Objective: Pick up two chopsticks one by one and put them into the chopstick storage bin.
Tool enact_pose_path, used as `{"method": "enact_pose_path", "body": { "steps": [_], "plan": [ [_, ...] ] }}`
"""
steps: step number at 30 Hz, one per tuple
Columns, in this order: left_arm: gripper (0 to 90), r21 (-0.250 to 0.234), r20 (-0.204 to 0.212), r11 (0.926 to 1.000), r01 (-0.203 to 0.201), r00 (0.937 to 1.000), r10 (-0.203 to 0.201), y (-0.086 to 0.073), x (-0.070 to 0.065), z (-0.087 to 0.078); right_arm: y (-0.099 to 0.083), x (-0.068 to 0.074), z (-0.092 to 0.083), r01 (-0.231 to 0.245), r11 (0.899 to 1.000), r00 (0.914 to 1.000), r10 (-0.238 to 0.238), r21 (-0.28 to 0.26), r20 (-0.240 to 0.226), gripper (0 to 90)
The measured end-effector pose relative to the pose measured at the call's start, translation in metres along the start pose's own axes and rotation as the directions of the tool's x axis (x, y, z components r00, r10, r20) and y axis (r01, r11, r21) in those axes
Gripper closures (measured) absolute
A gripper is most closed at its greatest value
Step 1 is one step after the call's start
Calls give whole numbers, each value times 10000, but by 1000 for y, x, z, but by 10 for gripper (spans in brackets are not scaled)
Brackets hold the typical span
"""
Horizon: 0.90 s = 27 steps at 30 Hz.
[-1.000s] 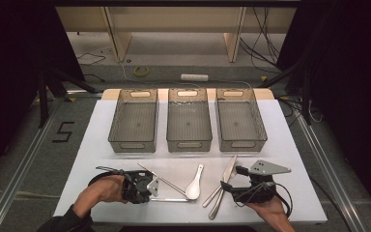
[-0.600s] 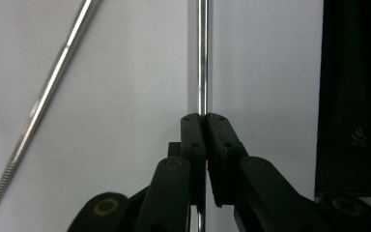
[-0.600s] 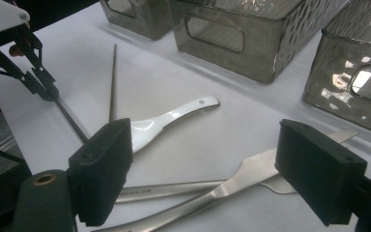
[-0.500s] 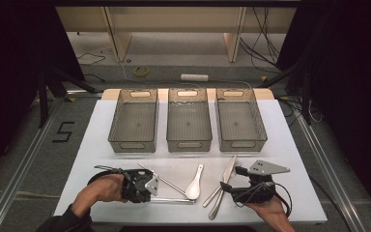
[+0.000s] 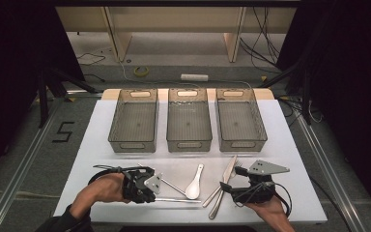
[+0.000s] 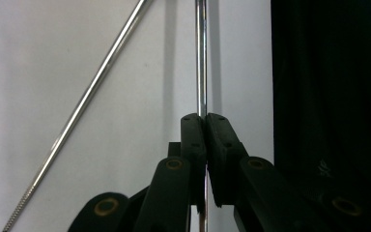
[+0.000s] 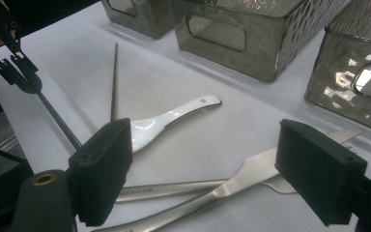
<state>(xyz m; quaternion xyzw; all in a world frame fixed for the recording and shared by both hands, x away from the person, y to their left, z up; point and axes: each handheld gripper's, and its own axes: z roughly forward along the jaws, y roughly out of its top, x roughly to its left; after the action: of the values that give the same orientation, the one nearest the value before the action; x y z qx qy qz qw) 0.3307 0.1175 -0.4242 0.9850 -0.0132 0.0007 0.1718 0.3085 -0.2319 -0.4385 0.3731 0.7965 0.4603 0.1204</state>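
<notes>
Chopsticks are the work in hand, and we start with the high view: our left gripper sits near the table's front left, clamped on one metal chopstick that runs rightward along the front edge, while its mate lies slanted just behind it. A white spoon rests between our two hands, and a knife and fork lie crossed beside our right gripper. Three empty bins stand in a row farther back, with bare white table on either side of them. In the left gripper view, the jaws are pinched tight on the thin chopstick, close beside the table's dark edge; the other stick angles away. We judge the smooth rod could pivot or slip, its far tip nudging the spoon. In the right gripper view, the jaws stand wide apart, empty, above the fork and knife.
</notes>
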Motion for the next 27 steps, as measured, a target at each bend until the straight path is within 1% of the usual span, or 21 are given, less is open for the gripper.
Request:
{"method": "enact_pose_path", "body": {
  "steps": [4,5,7,8,9,10,12,13,14,15,16,18,19,20,21,22,23,24,25,26,27],
  "plan": [
    [860,-206,-187,9997,118,9998,-122,3,0,-4,0,0,0,-46,10000,10000,46,-5,-7,215],
    [859,-411,-287,9982,430,9986,-442,5,2,-9,0,0,0,-51,10000,10000,51,-4,-6,215],
    [859,-706,-556,9948,737,9954,-777,6,4,-14,0,0,0,-58,10000,10000,58,-9,-10,214],
    [859,-876,-561,9920,907,9938,-958,7,5,-16,0,-1,0,-65,10000,10000,65,2,-19,214],
    [859,-876,-561,9920,907,9938,-958,7,5,-16,0,-1,0,-69,10000,10000,69,3,-22,214],
    [859,-1375,-810,9801,1435,9845,-1555,7,10,-21,0,-1,1,-68,10000,10000,68,5,-15,214],
    [859,-1735,-1064,9681,1807,9738,-2008,6,14,-25,0,-1,1,-69,10000,10000,69,-8,-23,214],
    [859,-1735,-1064,9681,1807,9738,-2008,6,14,-25,0,-1,1,-69,10000,10000,69,-8,-23,214],
    [859,-2231,-1295,9428,2475,9511,-2804,6,20,-31,0,-1,1,-73,10000,10000,73,3,-18,214],
    [859,-2231,-1295,9428,2475,9511,-2804,6,20,-31,0,-1,1,-80,10000,10000,80,3,-2,214],
    [859,-2386,-1288,9322,2723,9425,-3083,5,24,-33,0,-1,1,-85,10000,10000,85,16,48,214],
    [859,-2581,-1471,9170,3040,9258,-3483,3,28,-37,0,-1,1,-103,9999,9999,102,22,44,214],
    [860,-2588,-1510,9159,3067,9237,-3520,3,30,-39,0,-2,1,-156,9999,9999,156,2,45,214],
    [859,-2722,-1631,9077,3193,9144,-3705,3,31,-41,0,-2,1,-163,9999,9999,163,-6,45,214],
    [859,-2802,-1625,9002,3334,9077,-3867,3,33,-43,0,-2,1,-163,9999,9999,163,-6,45,214],
    [859,-2864,-1661,8961,3391,9035,-3950,3,35,-45,0,-2,1,-175,9998,9998,175,2,33,214],
    [859,-3009,-1851,8821,3624,8852,-4268,2,40,-48,-1,-2,1,-163,9999,9999,163,33,49,214],
    [860,-3009,-1851,8821,3624,8852,-4268,2,40,-48,-1,-2,1,-154,9999,9999,153,49,39,214],
    [860,-3001,-1869,8792,3699,8811,-4345,1,43,-50,-1,-2,1,-154,9999,9999,153,49,39,214],
    [860,-3056,-1958,8740,3778,8733,-4460,-1,46,-52,-1,-2,1,-151,9999,9999,150,59,45,214],
    [860,-3210,-2013,8620,3923,8611,-4668,-2,49,-53,-1,-2,1,-147,9999,9999,146,64,49,214]
  ]
}}
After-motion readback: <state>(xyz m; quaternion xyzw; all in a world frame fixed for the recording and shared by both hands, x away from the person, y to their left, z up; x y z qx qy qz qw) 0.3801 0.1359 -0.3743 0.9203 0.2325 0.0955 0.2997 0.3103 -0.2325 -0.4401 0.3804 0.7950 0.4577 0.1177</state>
